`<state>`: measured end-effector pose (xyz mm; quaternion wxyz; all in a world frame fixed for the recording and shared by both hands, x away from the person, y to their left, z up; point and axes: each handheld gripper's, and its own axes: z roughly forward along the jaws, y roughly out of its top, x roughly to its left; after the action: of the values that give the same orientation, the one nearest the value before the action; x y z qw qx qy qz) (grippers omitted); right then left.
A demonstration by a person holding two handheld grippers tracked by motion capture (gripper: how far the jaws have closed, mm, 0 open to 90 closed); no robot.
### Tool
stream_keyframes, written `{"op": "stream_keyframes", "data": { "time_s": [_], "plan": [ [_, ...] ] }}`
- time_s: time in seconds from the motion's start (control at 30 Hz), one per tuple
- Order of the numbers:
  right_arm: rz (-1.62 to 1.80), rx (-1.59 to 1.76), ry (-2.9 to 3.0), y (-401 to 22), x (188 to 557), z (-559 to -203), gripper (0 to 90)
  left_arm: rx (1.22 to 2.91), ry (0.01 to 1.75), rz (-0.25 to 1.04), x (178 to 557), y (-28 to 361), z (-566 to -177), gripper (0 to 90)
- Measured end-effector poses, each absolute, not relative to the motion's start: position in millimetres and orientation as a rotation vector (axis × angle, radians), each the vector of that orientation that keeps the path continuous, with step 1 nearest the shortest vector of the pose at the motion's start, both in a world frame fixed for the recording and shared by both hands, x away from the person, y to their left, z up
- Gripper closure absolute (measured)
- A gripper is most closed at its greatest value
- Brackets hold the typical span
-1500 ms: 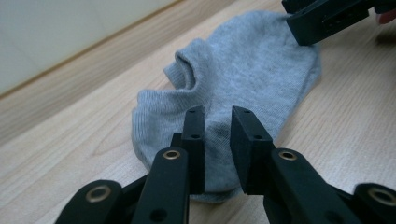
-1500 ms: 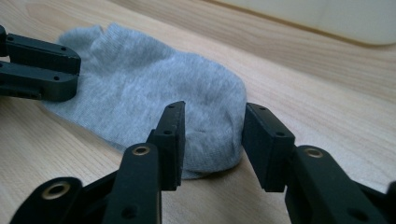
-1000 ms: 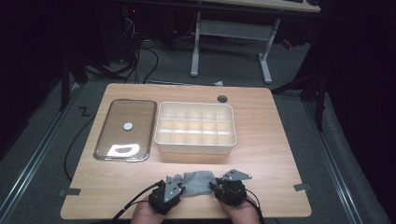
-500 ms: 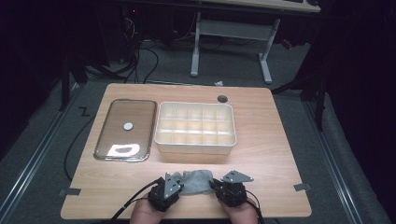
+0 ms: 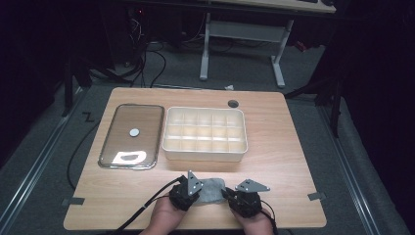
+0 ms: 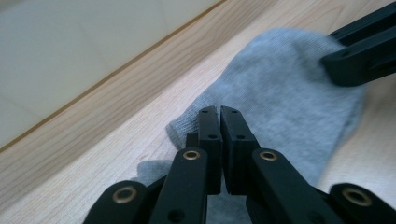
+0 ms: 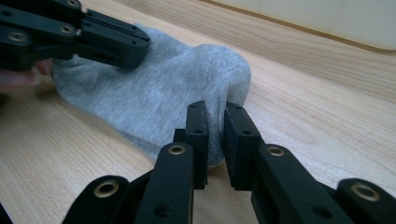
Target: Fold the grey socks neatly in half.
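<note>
Grey sock [image 5: 210, 190] pinched from both ends at the tabletop's [image 5: 284, 147] near edge.
Left gripper [image 6: 219, 122] jaws have just clamped on one end's fabric; right gripper [image 7: 215, 122] nips a thin fold. That fold could slip free if they pull apart, well short of the compartment tray [image 5: 204, 152].

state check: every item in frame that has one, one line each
grey sock: flat on the table near the front edge, pinched at both ends
left gripper: shut on the sock's edge; its jaws have just been closing
right gripper: shut on a fold of the sock
compartment box: open, no lid on, compartments look empty
lid: off the box, lying flat to its left
</note>
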<state>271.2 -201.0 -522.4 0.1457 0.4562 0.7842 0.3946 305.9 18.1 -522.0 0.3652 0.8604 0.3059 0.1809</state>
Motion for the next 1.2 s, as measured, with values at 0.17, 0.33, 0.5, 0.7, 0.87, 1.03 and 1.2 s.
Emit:
{"op": "stream_keyframes", "data": {
  "time_s": [0.17,0.33,0.5,0.7,0.87,1.03,1.2],
  "plan": [
    [1.144,1.325,2.253,-203.8,270.9,-523.5,82.5,2.219,0.821,0.452,311.6,16.2,-524.8,87.2],
    [1.173,1.331,2.226,-206.9,269.6,-520.9,82.5,2.224,0.806,0.477,309.0,14.0,-525.8,86.3],
    [1.182,1.329,2.213,-206.5,268.1,-519.3,82.4,2.224,0.802,0.47,308.5,12.0,-525.2,83.8],
    [1.183,1.326,2.204,-206.0,267.9,-518.7,82.3,2.196,0.796,0.445,307.0,12.0,-521.5,79.4],
    [1.18,1.33,2.195,-210.1,267.7,-517.8,82.2,2.16,0.783,0.418,301.5,12.2,-516.4,78.6],
    [1.181,1.329,2.189,-213.0,267.2,-517.3,82.2,2.191,0.767,0.403,300.3,1.6,-519.8,81.9],
    [1.195,1.335,2.174,-214.8,266.8,-515.0,82.2,2.241,0.77,0.426,302.9,-11.9,-523.5,84.9]
  ]
}}
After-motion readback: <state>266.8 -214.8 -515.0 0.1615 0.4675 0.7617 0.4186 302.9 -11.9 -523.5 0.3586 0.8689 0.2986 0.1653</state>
